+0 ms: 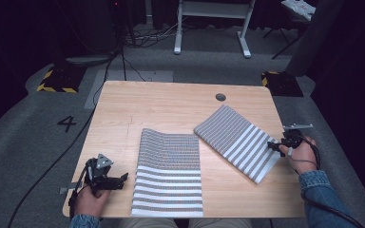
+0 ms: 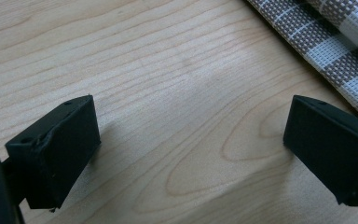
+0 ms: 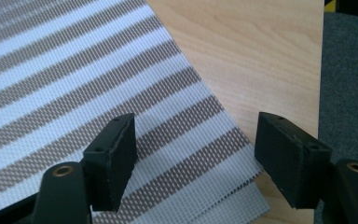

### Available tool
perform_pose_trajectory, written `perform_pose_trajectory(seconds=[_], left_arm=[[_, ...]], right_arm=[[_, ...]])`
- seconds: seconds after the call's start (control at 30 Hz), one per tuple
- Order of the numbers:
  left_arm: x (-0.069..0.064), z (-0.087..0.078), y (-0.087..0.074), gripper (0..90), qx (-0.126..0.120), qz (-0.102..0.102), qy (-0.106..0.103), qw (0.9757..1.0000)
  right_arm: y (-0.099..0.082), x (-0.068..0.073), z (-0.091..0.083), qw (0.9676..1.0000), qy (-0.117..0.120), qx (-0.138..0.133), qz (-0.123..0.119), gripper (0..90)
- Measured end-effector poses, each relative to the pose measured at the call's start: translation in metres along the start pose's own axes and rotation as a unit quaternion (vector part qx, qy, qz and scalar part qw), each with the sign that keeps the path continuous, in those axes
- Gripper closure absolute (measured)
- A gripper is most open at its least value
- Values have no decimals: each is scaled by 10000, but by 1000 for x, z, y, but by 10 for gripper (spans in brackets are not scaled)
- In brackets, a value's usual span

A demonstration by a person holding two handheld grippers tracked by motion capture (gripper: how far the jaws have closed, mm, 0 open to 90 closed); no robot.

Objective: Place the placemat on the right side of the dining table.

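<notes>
right gripper [image 3: 193, 158]: jaws apart | over striped mat [image 3: 74, 79] corner | wooden table [image 3: 261, 60] edge beside grey carpet [image 3: 347, 84]

Two mats [image 1: 168, 173] [image 1: 237, 141] side by side on table [image 1: 171, 102]

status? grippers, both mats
Left gripper open over bare table, beside near mat. Right gripper open at angled mat's corner. Nothing gripped, nothing obstructing.

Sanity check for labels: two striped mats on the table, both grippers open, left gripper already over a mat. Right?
Not quite. The left gripper is open over bare table, beside the near striped mat, as the left gripper view shows. It is the right gripper that is open over the far striped mat.
</notes>
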State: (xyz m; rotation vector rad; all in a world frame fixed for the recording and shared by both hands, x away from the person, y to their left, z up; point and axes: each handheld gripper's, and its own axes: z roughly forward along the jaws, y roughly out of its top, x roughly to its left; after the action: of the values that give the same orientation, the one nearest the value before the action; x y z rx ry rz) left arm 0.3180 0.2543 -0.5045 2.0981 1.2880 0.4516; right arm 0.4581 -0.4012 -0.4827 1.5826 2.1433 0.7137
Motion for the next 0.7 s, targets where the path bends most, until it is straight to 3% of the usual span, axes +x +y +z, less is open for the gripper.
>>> perform_pose_trajectory(seconds=[0.03,0.1,0.2,0.3,0.33,0.37,0.4,0.47,0.53,0.57,0.63,0.7], left_arm=[[0,0,0,37,0,0,0,10000],[0,0,0,37,11,-1,0,10000],[0,0,0,37,4,7,1,10000],[0,0,0,37,12,2,1,10000],[0,0,0,37,1,2,2,10000],[0,0,0,37,1,2,2,10000],[0,0,0,37,10,-3,1,10000],[0,0,0,37,5,8,2,10000],[0,0,0,37,4,5,0,10000],[0,0,0,37,4,5,0,10000],[0,0,0,37,13,5,-16,10000],[0,0,0,37,29,4,-17,10000]], right_arm=[[0,0,0,10000,0,0,0,289],[-4,-3,2,9997,-52,-72,219,205],[-6,-6,4,9996,-91,-140,234,143],[-7,-6,4,9993,-142,-188,280,153],[-5,-3,2,9995,-113,-146,253,236],[-5,-3,2,9995,-113,-146,253,236],[-3,0,0,9998,-57,-81,170,334],[-2,1,0,9999,-12,-59,135,385],[1,5,-2,10000,79,-20,-15,555],[1,5,-2,10000,79,-20,-15,555],[4,13,-2,9992,-85,-69,-384,700],[5,16,-3,9989,-144,-67,-451,750]])
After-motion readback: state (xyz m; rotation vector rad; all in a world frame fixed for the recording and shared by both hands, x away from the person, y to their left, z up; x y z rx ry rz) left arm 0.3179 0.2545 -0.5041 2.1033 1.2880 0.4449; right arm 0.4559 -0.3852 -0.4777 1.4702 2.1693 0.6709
